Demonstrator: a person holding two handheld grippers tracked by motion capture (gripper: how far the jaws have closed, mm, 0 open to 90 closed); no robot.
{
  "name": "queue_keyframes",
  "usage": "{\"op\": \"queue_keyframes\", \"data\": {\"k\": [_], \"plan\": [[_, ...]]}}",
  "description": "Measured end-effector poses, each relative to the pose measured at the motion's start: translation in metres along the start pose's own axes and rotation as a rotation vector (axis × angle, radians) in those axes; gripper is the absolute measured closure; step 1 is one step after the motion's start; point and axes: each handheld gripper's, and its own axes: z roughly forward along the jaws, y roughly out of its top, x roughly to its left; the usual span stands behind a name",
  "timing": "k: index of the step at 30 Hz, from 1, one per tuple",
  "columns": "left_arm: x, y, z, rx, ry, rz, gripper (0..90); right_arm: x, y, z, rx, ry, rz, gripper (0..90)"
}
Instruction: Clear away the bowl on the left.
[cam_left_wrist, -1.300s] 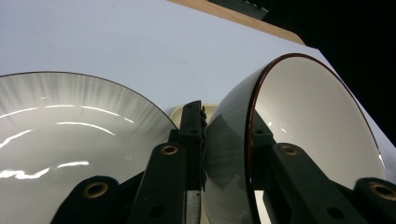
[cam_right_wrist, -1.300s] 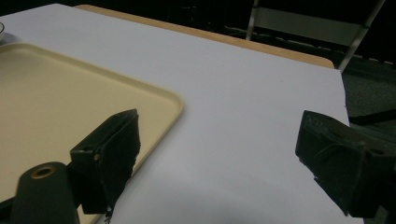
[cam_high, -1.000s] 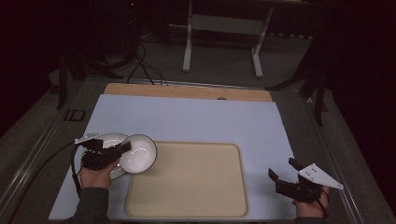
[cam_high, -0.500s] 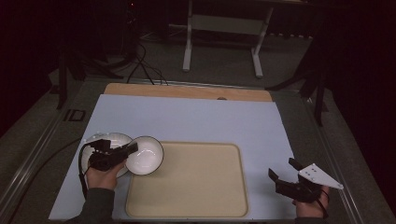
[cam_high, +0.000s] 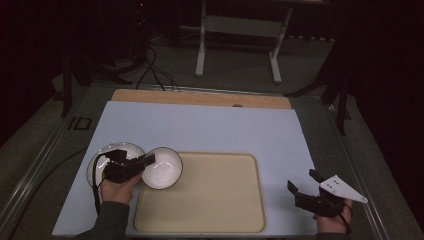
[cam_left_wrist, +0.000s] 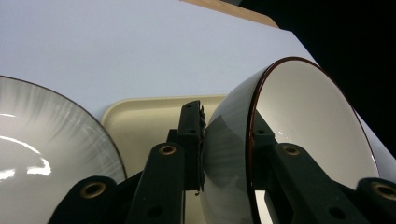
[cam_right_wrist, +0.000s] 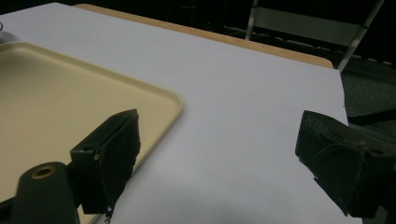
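Note:
A white bowl (cam_high: 164, 169) with a dark rim hangs tilted over the near-left corner of the beige tray (cam_high: 200, 200). My left gripper (cam_high: 147, 161) is shut on its wall. In the left gripper view the jaws clamp the bowl (cam_left_wrist: 303, 116) at the rim, one inside and one outside, around my left gripper (cam_left_wrist: 226, 135). A white plate (cam_high: 116, 148) lies on the mat just left of the bowl and shows again as the plate (cam_left_wrist: 42, 140). My right gripper (cam_high: 301, 180) rests open near the table's front right, with nothing between its jaws.
The tray (cam_right_wrist: 56, 102) lies on a pale blue mat (cam_high: 225, 130) over a wooden table. A metal stand (cam_high: 240, 30) and cables sit on the dark floor beyond the far edge. In the right gripper view, my right gripper (cam_right_wrist: 219, 140) points across bare mat.
My left gripper has carried the bowl to the right, from above the plate to the tray's left corner. The right gripper has stayed put.

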Motion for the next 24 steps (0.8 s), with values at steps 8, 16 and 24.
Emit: {"op": "queue_keyframes", "data": {"k": [8, 16, 24], "plan": [[-0.006, 0.0, 0.004, -0.002, -0.012, 0.012, 74.9, 0.0, 0.0, -0.001, -0.003, -0.004, -0.001, 13.6], [-0.012, -0.001, 0.01, 0.005, -0.022, 0.021, 74.8, 0.0, 0.0, 0.0, -0.002, -0.003, -0.001, 13.6], [-0.019, -0.003, 0.017, 0.016, -0.036, 0.041, 74.8, 0.0, 0.0, -0.001, -0.004, -0.003, 0.0, 13.6]]}}
